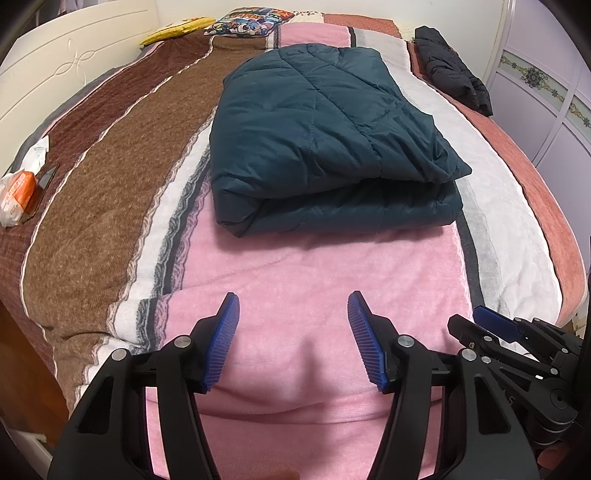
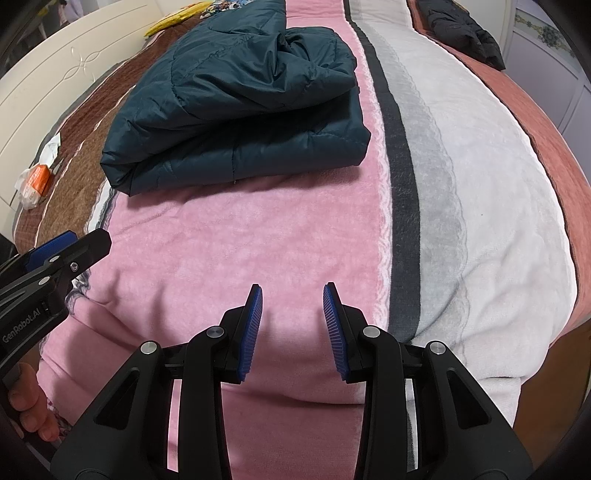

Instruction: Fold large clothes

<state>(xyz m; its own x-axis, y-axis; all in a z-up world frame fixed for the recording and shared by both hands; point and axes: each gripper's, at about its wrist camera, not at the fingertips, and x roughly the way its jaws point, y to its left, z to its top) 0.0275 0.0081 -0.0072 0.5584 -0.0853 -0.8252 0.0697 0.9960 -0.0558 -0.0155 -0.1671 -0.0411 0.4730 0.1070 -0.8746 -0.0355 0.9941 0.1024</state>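
Teal quilted jacket [image 1: 325, 140], one, lies folded in a thick bundle on the pink stripe of the striped blanket [image 1: 295, 280] that covers the bed, well ahead of both grippers. Nearest, the left gripper [image 1: 293, 341] hovers over pink blanket with its blue-padded jaws wide apart and empty. The right gripper [image 2: 292, 328] sits just beside it, jaws apart at a narrower gap, also empty. White lettering on the left gripper's body reads "GenRobot.AI". At the bed's left edge lies one orange and white plastic packet [image 1: 16, 192]; its print is too small to read. Far right, one black jacket [image 1: 452, 70]. Farthest, one yellow item [image 1: 177, 29] and one cartoon-print cushion [image 1: 247, 22].
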